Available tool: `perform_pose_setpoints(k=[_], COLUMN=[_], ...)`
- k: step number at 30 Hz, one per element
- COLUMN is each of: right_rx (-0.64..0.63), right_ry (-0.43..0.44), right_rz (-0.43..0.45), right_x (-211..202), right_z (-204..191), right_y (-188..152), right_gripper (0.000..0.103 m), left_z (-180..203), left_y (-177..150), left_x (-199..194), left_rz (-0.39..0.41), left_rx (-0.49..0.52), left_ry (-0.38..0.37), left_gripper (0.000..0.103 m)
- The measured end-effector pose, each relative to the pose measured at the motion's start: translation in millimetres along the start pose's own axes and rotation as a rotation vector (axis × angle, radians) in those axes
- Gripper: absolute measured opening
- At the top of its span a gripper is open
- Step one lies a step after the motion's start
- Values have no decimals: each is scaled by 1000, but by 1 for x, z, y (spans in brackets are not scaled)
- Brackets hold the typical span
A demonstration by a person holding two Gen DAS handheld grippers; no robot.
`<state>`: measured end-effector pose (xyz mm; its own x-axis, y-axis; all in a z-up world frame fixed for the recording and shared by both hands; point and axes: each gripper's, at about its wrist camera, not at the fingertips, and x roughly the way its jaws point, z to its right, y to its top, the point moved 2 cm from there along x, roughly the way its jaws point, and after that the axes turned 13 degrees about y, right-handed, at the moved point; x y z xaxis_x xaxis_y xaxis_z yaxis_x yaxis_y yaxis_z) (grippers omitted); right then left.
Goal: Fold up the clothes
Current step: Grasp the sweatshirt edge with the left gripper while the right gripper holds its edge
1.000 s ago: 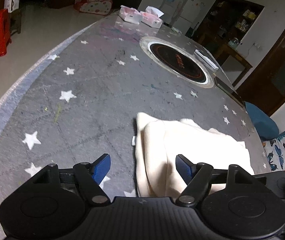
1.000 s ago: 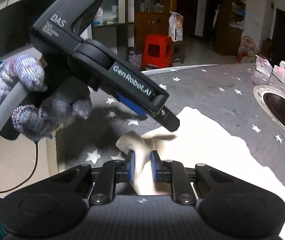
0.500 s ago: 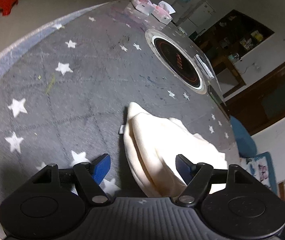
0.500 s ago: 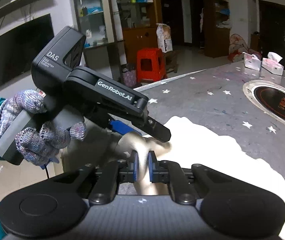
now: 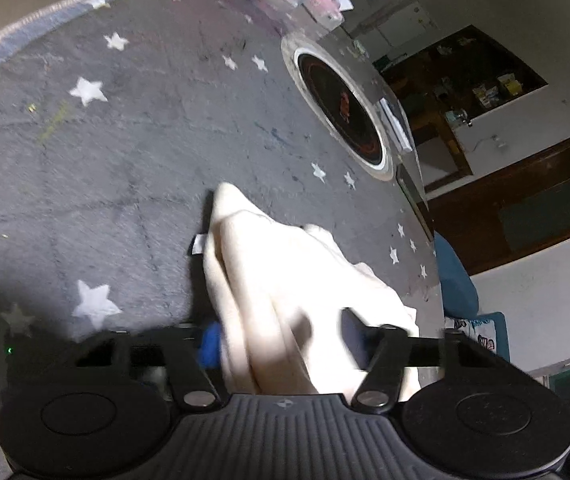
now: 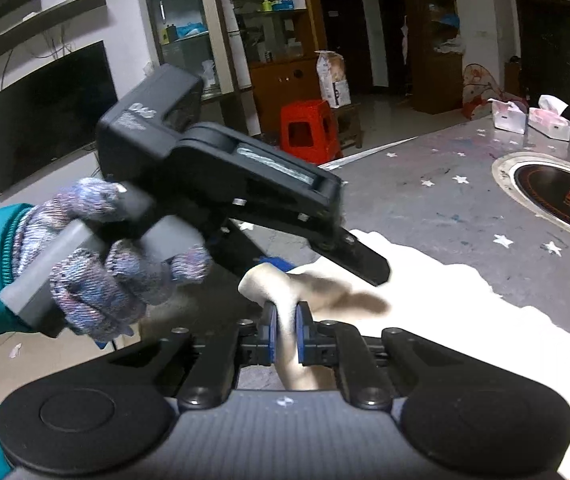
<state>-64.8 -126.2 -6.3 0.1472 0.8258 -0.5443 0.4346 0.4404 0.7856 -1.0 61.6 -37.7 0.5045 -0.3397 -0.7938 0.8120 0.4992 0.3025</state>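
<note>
— Item one, the garment?

— Cream cloth (image 5: pixel 285 280), bunched near the table (image 5: pixel 125 160) edge closest to me, on the star-printed grey cover.

— Right tool?

— My right tool (image 6: pixel 283 334) was pressed together, pinching a raised fold of that cloth.

— Left tool?

— My left tool (image 5: pixel 281 340) had just been closing, a thick bunch of cloth between its pads; whether they pressed it, I cannot tell. My gloved hand (image 6: pixel 97 264) held it.

— Other stock?

— Round inset burner (image 5: pixel 341 108) mid-table; tissue boxes (image 6: pixel 531 120) at the far edge.
</note>
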Motion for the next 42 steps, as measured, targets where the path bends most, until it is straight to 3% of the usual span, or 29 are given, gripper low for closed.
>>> perform_pose_setpoints(k=[2, 6, 11, 21, 23, 26, 35, 42], right_rx=[5, 29, 56, 188, 235, 319, 384, 485], right_ry=[-3, -22, -77, -304, -358, -437, -512, -489], right_rz=[2, 11, 11, 26, 42, 50, 79, 149], right_x=[-1, -9, -23, -84, -97, -112, -129, -120], right_z=[0, 4, 18, 79, 90, 102, 102, 107], right_y=[0, -2, -7, -29, -36, -50, -78, -87], right_gripper=[9, 18, 37, 58, 70, 82, 87, 68], left_z=[1, -1, 3, 8, 9, 13, 17, 18], left_y=[1, 0, -1, 1, 2, 3, 1, 0], left_x=[5, 7, 7, 8, 8, 10, 11, 10], left_rz=[-12, -7, 7, 14, 15, 15, 44, 53], left_rx=[3, 16, 50, 97, 104, 117, 172, 199], left_ry=[5, 12, 29, 51, 56, 67, 80, 85], left_gripper=[28, 21, 19, 20, 20, 20, 20, 21])
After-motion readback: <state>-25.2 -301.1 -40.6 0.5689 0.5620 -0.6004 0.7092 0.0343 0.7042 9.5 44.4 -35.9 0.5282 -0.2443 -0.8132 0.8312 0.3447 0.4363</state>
